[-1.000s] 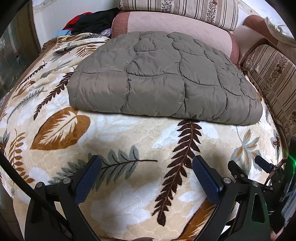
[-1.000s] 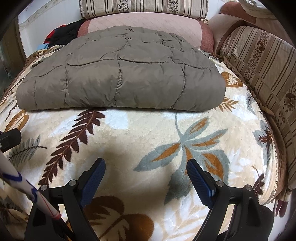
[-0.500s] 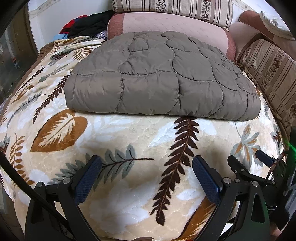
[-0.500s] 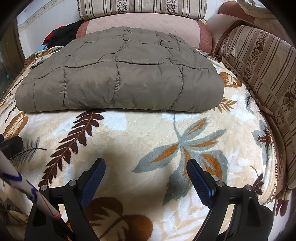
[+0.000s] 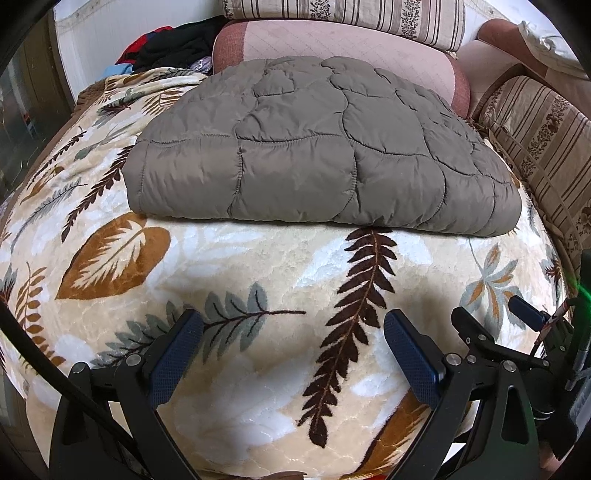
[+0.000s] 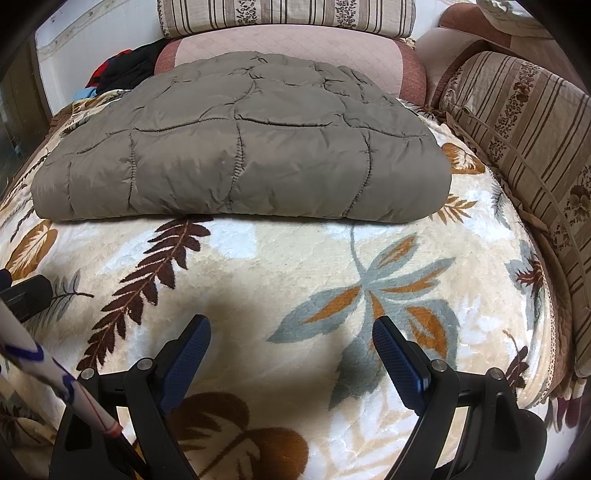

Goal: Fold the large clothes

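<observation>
Blanket (image 5: pixel 258 266) with a leaf print is covering the whole surface under both grippers. Folded quilted jacket (image 5: pixel 317 155) is lying flat on it toward the far side, its near edge well apart from both sets of fingers, its far edge sitting against the pink cushion (image 5: pixel 332 40). A striped cushion (image 5: pixel 343 14) is resting above the pink one; another striped cushion (image 6: pixel 524 122) is running along the right side of the blanket. Dark clothes pile (image 5: pixel 173 48) is sitting at the far left corner, behind the blanket.

Left gripper (image 5: pixel 293 345) is pointing steeply down at bare blanket, fingers spread wide, nothing between them. Right gripper (image 6: pixel 291 345) is doing the same: tilted down, fingers spread wide, gripping nothing, hovering over the blanket near its front edge. Both are sitting side by side; the right one is showing at the right edge of the left view. Nothing is blocking the path between fingers and jacket.
</observation>
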Demonstrator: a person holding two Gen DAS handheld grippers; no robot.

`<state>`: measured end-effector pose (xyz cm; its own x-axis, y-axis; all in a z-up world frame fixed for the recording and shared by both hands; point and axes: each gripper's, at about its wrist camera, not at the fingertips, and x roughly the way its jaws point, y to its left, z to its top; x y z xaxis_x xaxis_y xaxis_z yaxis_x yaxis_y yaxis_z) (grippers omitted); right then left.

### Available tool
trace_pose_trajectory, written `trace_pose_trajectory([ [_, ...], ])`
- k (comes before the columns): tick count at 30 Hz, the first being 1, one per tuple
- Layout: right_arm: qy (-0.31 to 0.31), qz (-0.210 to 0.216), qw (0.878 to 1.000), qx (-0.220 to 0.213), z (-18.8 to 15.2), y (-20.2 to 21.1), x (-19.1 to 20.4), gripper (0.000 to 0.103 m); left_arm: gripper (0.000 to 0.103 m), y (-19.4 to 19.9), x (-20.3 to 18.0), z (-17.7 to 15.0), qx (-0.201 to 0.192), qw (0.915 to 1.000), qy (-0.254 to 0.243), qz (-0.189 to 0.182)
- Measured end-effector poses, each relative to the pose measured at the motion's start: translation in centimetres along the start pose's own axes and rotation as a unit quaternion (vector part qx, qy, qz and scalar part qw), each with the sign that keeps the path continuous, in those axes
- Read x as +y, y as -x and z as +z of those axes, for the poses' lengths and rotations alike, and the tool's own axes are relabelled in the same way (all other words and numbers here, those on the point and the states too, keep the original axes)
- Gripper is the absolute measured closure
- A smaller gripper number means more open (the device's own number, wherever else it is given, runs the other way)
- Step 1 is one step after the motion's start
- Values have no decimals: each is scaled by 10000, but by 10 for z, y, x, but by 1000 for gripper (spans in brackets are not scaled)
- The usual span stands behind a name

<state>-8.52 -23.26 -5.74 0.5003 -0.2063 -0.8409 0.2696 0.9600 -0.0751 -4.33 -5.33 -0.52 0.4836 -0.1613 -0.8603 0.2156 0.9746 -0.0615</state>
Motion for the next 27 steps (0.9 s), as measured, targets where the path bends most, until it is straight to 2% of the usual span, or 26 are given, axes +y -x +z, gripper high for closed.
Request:
trace_pose_trajectory([
  [27,191,-30,9997,-146,-3,2,12,10,5,-2,1,-3,9,10000,13,-14],
])
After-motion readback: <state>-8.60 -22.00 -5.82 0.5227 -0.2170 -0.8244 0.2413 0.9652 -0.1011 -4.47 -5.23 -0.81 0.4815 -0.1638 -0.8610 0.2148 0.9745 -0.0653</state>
